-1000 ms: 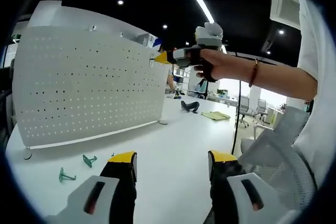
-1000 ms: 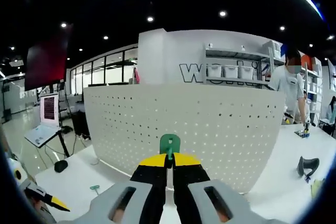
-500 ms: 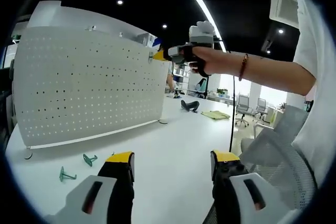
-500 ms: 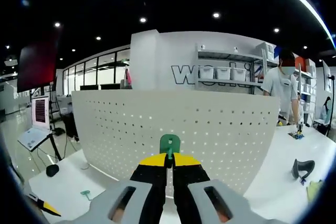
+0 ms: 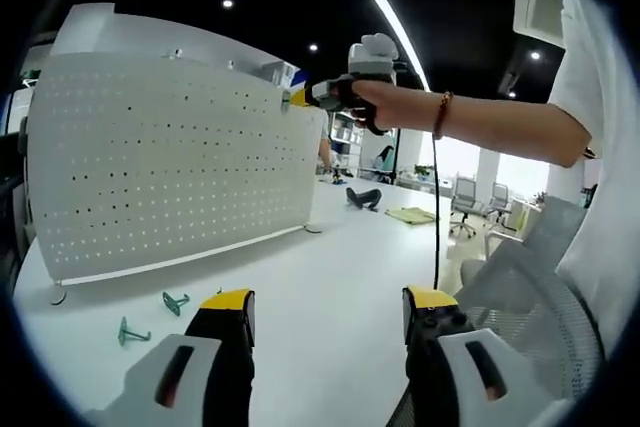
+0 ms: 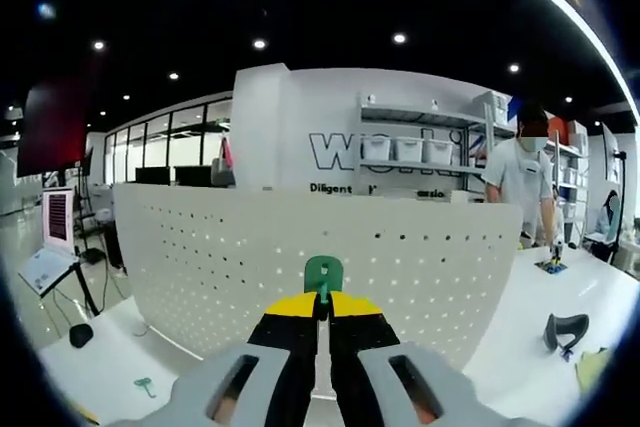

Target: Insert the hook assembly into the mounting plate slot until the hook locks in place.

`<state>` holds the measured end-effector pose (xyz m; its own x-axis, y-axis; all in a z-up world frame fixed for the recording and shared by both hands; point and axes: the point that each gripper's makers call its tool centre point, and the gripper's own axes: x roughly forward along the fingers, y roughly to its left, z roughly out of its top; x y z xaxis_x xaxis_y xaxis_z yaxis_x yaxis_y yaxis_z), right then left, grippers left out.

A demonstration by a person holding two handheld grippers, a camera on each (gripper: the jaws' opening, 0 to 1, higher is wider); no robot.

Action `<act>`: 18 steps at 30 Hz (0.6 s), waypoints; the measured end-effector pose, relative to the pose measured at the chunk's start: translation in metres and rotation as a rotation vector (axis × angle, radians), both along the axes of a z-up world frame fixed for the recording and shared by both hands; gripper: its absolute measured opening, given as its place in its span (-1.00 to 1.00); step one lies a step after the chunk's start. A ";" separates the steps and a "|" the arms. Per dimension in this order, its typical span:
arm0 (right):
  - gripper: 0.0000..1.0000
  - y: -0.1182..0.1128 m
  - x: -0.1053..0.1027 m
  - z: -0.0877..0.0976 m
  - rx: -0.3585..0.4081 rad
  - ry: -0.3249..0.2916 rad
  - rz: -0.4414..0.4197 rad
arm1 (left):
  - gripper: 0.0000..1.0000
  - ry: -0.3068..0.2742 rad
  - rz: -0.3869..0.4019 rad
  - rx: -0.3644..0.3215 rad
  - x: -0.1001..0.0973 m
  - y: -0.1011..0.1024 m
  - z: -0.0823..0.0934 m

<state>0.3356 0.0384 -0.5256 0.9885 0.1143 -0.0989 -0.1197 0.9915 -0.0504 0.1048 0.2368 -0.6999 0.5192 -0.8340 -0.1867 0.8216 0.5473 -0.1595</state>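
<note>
A white perforated mounting plate (image 5: pixel 170 162) (image 6: pixel 300 257) stands upright on the white table (image 5: pixel 330 277). In the right gripper view my right gripper (image 6: pixel 323 299) is shut on a green hook (image 6: pixel 323 273), held just in front of the plate's upper part. From the left gripper view the right gripper (image 5: pixel 300 97) appears in a person's hand (image 5: pixel 370 107) at the plate's top right corner. My left gripper (image 5: pixel 325 312) hovers open over the table, with nothing between its fingers. Two spare green hooks (image 5: pixel 175 301) (image 5: pixel 128 333) lie on the table before the plate.
A black object (image 5: pixel 363 197) and a yellow-green cloth (image 5: pixel 412 215) lie on the far table. A grey office chair (image 5: pixel 520 287) stands at the right. Behind the plate are shelves with bins (image 6: pixel 420 147) and a person (image 6: pixel 525 187). Another green hook (image 6: pixel 146 385) lies low left.
The right gripper with the green hook has moved left and closer to the plate's top edge; the plate looms larger in the right gripper view. The left gripper stays open and nearly still.
</note>
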 end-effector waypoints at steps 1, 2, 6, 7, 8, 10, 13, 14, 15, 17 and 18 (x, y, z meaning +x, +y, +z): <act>-0.97 -0.001 0.001 0.000 0.003 0.001 -0.002 | 0.23 -0.001 0.000 0.002 0.000 0.000 0.000; -0.97 -0.002 0.003 0.001 0.005 0.000 -0.007 | 0.23 -0.003 0.000 0.001 0.000 0.000 0.001; -0.97 -0.004 0.009 0.003 0.006 -0.005 -0.017 | 0.24 -0.004 -0.003 -0.005 -0.001 -0.001 0.002; -0.97 -0.004 0.011 0.004 0.005 -0.006 -0.018 | 0.24 -0.005 -0.003 -0.008 -0.001 -0.001 0.002; -0.97 -0.005 0.013 0.004 0.006 -0.005 -0.019 | 0.24 -0.002 -0.003 -0.009 -0.001 -0.001 0.002; -0.97 -0.005 0.017 0.005 0.004 -0.005 -0.020 | 0.24 -0.003 -0.006 -0.001 -0.001 -0.001 0.002; -0.97 -0.005 0.021 0.004 0.004 -0.001 -0.020 | 0.25 -0.001 -0.006 0.003 0.000 0.000 0.002; -0.97 -0.005 0.024 0.003 0.004 0.000 -0.019 | 0.25 -0.001 -0.004 0.002 0.000 0.000 0.002; -0.97 -0.006 0.026 0.003 0.006 0.003 -0.019 | 0.25 -0.001 -0.004 0.001 0.001 0.000 0.002; -0.97 -0.007 0.029 0.002 0.003 0.005 -0.023 | 0.25 0.000 -0.002 0.004 0.001 0.001 0.002; -0.97 -0.007 0.031 0.001 0.006 0.006 -0.023 | 0.25 0.001 -0.002 0.007 0.002 0.001 0.001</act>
